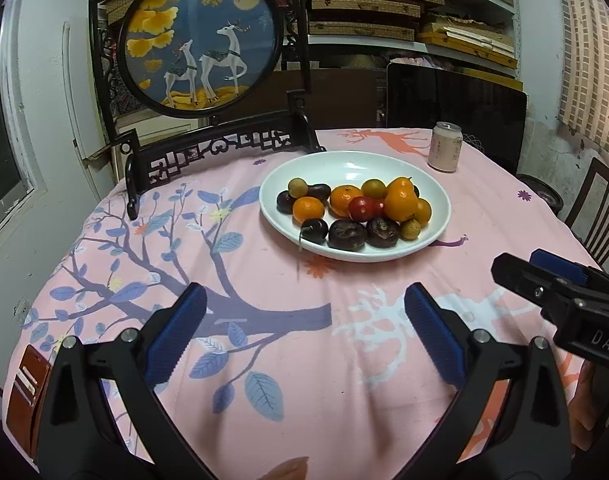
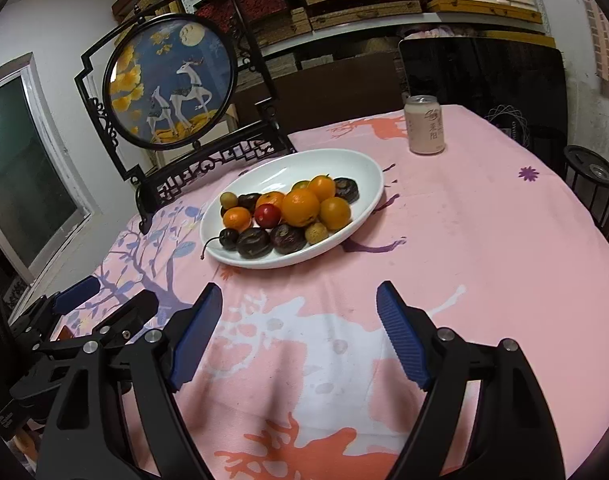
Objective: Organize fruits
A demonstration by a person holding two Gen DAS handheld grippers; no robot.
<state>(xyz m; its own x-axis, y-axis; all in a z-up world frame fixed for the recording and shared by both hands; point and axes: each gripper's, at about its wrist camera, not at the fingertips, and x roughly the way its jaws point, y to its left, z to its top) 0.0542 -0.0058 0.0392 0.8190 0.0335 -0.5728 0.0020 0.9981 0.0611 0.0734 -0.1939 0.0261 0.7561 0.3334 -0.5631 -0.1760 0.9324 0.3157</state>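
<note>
White dish, one, mid-table, holding the fruits: about five orange citrus, about five dark wrinkled fruits, one red, two or three small pale ones; one can behind. Judged light, round, prone to rolling, skins bruisable; best pinched across the widest part, edge pieces first. Left hand-held gripper and right hand-held gripper: both released, empty, short of the dish.

Small mixed fruits piled in a shallow white oval ceramic dish.
Orange citrus fruits sit in the middle around one red round fruit; dark purple wrinkled fruits lie along the near edge, pale yellowish small ones beside them.
</note>
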